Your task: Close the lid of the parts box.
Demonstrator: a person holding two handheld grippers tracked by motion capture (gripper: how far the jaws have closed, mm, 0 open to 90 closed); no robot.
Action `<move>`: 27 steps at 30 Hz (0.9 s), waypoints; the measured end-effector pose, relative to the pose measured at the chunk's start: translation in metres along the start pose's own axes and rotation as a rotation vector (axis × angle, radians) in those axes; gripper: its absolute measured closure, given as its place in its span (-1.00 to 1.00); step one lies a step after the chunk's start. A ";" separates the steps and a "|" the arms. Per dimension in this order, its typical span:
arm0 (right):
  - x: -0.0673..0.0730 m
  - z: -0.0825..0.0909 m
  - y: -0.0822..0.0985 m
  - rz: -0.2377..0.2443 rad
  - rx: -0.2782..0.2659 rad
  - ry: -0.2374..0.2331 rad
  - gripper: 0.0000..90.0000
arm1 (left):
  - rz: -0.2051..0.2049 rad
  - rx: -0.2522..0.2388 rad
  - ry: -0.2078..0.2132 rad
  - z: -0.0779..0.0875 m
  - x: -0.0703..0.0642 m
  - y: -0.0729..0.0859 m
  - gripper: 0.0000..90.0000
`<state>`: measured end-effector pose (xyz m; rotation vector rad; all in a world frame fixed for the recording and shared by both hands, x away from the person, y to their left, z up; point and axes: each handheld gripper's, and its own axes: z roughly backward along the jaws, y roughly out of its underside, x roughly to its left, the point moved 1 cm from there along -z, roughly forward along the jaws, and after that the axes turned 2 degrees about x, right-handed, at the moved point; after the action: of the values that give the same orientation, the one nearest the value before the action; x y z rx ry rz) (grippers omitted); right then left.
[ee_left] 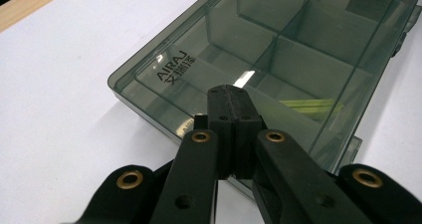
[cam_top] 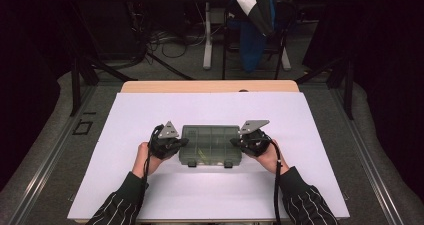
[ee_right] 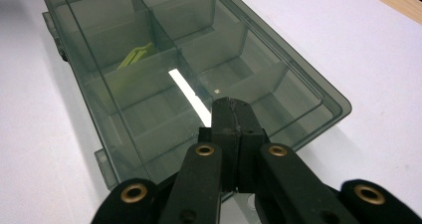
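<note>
A smoky translucent plastic compartment box (cam_top: 210,145) lies at the centre of a white-covered table (cam_top: 150,110). The left gripper (cam_top: 181,143) and right gripper (cam_top: 237,142), fingers pressed together, flank its ends. Upper frame: dark room, floor cables (cam_top: 165,45), blue jacket on a chair (cam_top: 255,30).

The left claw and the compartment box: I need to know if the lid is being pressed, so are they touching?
Cannot tell. In the left gripper view the shut left claw overlaps the lid of the compartment box, but no contact or gap shows plainly.
</note>
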<state>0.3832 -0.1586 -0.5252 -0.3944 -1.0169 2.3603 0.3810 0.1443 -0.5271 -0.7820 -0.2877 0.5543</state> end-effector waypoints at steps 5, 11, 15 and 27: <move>-0.003 -0.001 0.001 -0.012 -0.008 -0.018 1.00 | -0.002 0.003 -0.003 0.000 0.000 0.000 1.00; -0.003 -0.002 0.001 -0.016 -0.014 -0.019 1.00 | -0.002 0.007 -0.002 0.000 0.000 -0.001 1.00; -0.001 -0.001 0.000 -0.001 0.010 -0.008 1.00 | -0.004 0.011 -0.007 -0.001 -0.001 -0.001 1.00; 0.001 -0.005 0.001 -0.008 -0.004 0.004 1.00 | 0.007 0.015 -0.009 -0.003 -0.002 0.000 1.00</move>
<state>0.3846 -0.1563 -0.5296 -0.3962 -1.0191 2.3500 0.3807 0.1419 -0.5294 -0.7661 -0.2893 0.5658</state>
